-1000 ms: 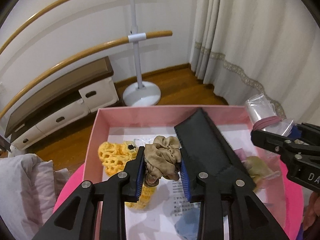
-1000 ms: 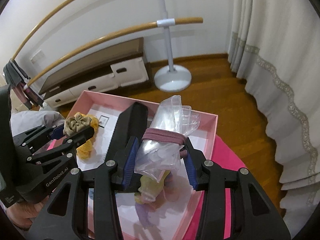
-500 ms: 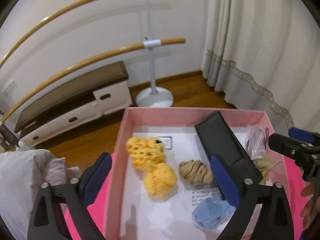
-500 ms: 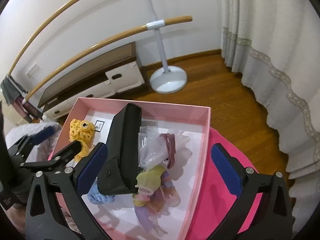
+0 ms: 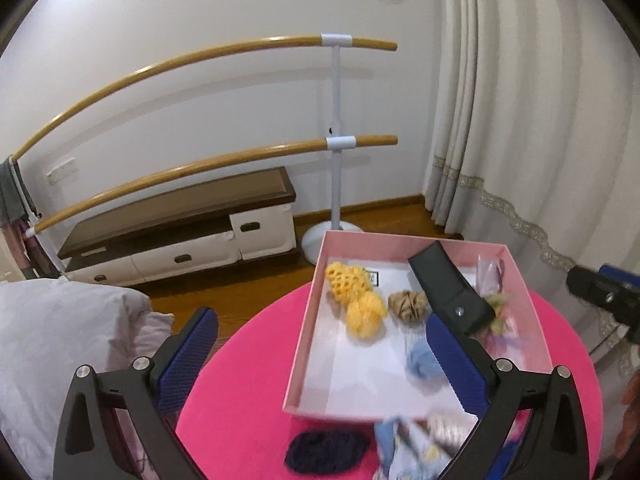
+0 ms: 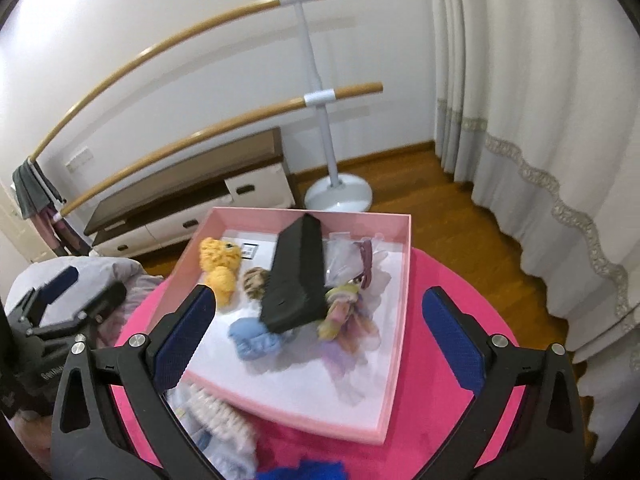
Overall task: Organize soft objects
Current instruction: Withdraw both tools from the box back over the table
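Both grippers have let go and drawn back from the pink box (image 6: 394,280) since a second ago, when the left gripper (image 5: 320,356) was pinching a beige scrunchie (image 5: 409,305) and the right gripper (image 6: 316,340) a clear plastic pouch (image 6: 340,258) bound with a mauve band. Each now hangs empty with its jaws spread wide, nothing between the blue pads. The scrunchie lies on the white floor of the box, between a yellow crocheted toy (image 5: 354,294) and a black case (image 5: 448,290) propped aslant; the pouch rests on the far side of that case, near the box's back wall, above a heap of pastel fabric (image 6: 344,308). A light-blue scrunchie (image 6: 252,338) sits nearer the front. Two more soft items are thus filed away. Several remain outside on the magenta round table (image 5: 240,412): a dark navy knitted piece (image 5: 326,450), a cream ribbed piece (image 6: 218,412) and other blurred cloth by the near rim, likely next to be collected
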Available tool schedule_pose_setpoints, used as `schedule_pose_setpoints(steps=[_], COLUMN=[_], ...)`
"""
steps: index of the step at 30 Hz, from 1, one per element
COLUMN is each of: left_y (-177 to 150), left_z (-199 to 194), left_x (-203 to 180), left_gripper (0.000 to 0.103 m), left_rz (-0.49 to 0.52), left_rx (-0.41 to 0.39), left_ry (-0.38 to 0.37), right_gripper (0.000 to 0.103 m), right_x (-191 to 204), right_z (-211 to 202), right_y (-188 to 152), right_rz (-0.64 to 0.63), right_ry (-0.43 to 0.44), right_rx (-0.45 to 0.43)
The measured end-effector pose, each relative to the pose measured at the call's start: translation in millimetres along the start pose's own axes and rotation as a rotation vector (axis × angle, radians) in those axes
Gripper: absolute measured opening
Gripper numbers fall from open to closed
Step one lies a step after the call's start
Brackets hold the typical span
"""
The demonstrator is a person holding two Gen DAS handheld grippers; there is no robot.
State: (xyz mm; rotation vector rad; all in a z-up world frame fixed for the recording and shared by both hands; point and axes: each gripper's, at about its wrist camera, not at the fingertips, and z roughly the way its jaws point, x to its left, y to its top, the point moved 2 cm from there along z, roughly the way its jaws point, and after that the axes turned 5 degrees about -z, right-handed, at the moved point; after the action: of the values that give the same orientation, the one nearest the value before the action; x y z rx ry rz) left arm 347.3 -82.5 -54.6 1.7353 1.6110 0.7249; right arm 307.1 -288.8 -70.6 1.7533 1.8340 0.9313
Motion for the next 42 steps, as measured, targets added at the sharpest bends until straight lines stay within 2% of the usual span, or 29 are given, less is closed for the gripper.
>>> schedule_pose_setpoints(steps=[11, 20, 30, 42], left_y=[-59, -90, -117, -129], left_z=[-110, -176, -221, -237], left_x=[9, 13, 9, 9], left_gripper=[0.103, 0.103, 0.103, 0.103], left_rz=[-0.048, -0.069, -0.065, -0.064], left_rx=[-0.106, -0.178, -0.225, -0.232], left_ry=[-0.014, -0.021, -0.007, 0.005], right_gripper=[0.103, 0.103, 0.103, 0.103], right_x=[46, 64, 67, 63], right_z=[-103, -150, -182, -188], right_y=[-43, -80, -109, -120], right_rz=[-0.056, -0.067, -0.057, -0.048], right_ry=[-0.003, -0.011, -0.022, -0.031], right_rx=[-0.168, -0.238, -0.286, -0.287])
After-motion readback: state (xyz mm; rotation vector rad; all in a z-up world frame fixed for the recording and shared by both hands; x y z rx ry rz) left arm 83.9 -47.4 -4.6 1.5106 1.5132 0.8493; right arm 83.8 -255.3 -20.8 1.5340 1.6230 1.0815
